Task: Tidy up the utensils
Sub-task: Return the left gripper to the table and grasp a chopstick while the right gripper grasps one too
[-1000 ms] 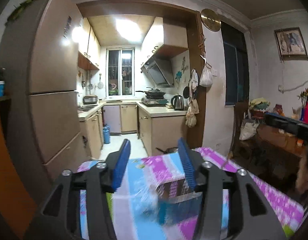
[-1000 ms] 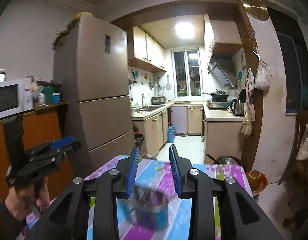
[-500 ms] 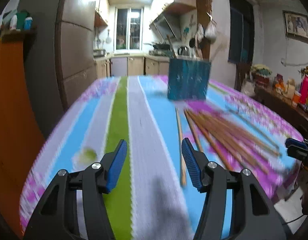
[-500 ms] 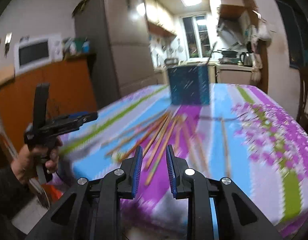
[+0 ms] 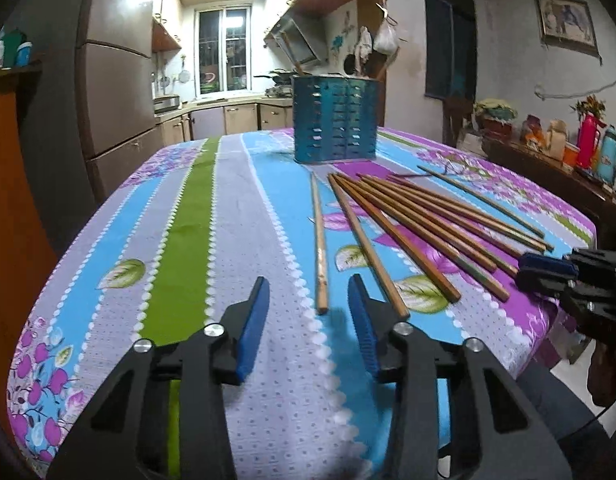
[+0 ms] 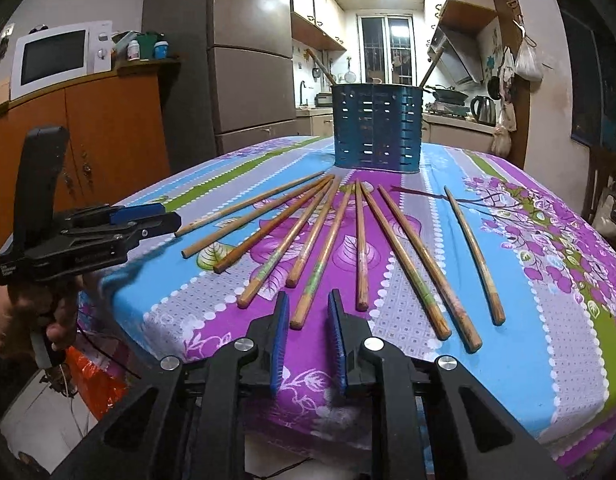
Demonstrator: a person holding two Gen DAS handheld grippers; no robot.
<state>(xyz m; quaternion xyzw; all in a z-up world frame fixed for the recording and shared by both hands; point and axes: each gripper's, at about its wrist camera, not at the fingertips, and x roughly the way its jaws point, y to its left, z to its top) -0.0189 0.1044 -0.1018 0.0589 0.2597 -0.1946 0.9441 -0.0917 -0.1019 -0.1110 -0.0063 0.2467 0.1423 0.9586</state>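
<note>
Both grippers have dropped from facing the kitchen to the table; the chopsticks [image 6: 359, 240] lie fanned before the holder [image 6: 377, 126], none gathered yet. The left gripper [image 5: 308, 320] is spread wide and empty; the right gripper [image 6: 306, 332] is narrowly parted, grasping nothing

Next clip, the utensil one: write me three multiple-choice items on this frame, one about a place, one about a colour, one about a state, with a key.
1. Where is the utensil holder relative to the loose chopsticks?
A. Beyond their far tips
B. On the floor
C. Lying on top of them

2. What colour is the holder?
A. Red
B. Blue
C. White

3. What is the right gripper doing?
A. Clamped on a chopstick
B. Inside the holder
C. Open, holding nothing

Key: 1 A, the holder stands upright on the tablecloth past the fanned chopsticks. 2 B, its slotted wall is blue in both views. 3 C, bare cloth shows between its pads; the left gripper is open too.
</note>
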